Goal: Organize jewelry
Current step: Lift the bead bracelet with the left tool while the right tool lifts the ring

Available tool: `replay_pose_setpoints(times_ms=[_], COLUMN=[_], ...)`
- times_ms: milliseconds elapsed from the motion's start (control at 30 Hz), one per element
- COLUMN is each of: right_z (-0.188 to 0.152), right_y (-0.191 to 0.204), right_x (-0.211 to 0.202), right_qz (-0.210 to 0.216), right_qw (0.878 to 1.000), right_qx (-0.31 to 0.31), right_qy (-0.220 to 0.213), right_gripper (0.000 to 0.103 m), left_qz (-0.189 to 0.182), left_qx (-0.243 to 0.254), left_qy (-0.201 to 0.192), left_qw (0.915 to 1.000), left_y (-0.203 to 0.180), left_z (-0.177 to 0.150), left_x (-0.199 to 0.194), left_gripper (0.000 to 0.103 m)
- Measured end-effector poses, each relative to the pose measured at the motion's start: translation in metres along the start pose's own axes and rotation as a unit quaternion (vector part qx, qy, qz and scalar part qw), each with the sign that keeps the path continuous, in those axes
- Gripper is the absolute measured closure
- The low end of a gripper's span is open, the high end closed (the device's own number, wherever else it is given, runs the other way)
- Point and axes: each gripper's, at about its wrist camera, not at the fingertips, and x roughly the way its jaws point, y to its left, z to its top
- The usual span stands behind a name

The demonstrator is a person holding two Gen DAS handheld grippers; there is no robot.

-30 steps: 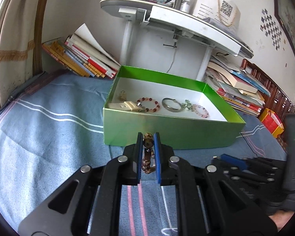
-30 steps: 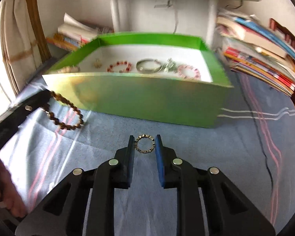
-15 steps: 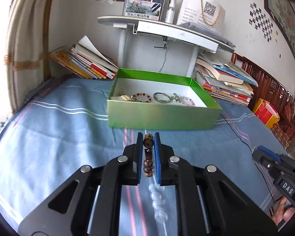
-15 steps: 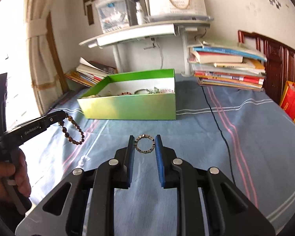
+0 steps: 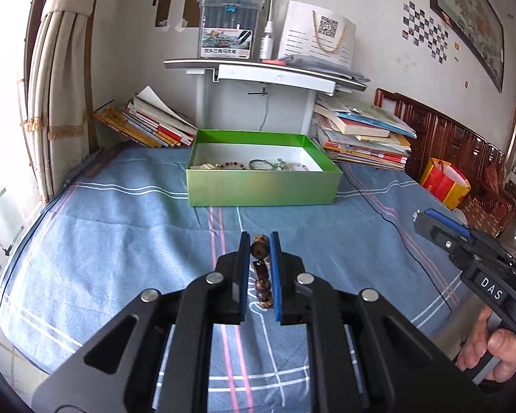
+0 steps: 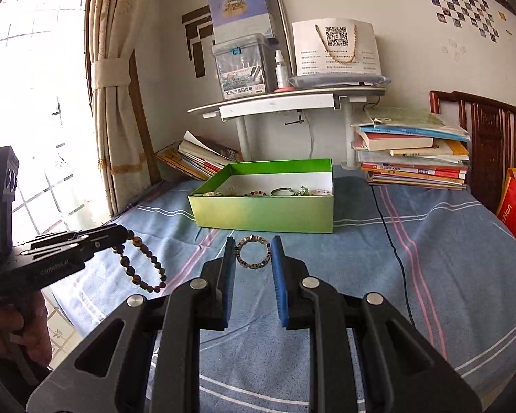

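left gripper (image 5: 260, 247): clamped on brown bead bracelet (image 6: 141, 264), hanging free.
right gripper (image 6: 253, 250): pinching small ring bracelet (image 6: 253, 252) for green box (image 6: 263, 212).

a box (image 5: 261, 187) is set on a bedspread (image 5: 120, 241), with jewelry (image 5: 258, 164) laid inside; books (image 5: 148, 127) are stacked to its left, more books (image 5: 364, 137) to its right, a shelf (image 5: 268, 72) behind.

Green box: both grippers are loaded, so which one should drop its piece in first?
Probably the left gripper. Its brown bead bracelet lines up nearly straight with the green box. The right gripper, shut on the small ring bracelet, faces the box's near right corner, only slightly worse.
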Motion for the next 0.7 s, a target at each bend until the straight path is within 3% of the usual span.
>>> replay_pose_setpoints(times_ms=[700], right_z=[-0.009], right_y=[-0.005], right_x=[0.004], right_qz=[0.002], right_qw=[1.0], right_qx=[0.01], right_qy=[0.019], right_gripper=[0.082], left_qz=[0.009], left_qx=[-0.001], left_qy=[0.017], left_qw=[0.9998], left_y=[-0.004], left_z=[-0.003], left_x=[0.015], left_gripper=[0.092])
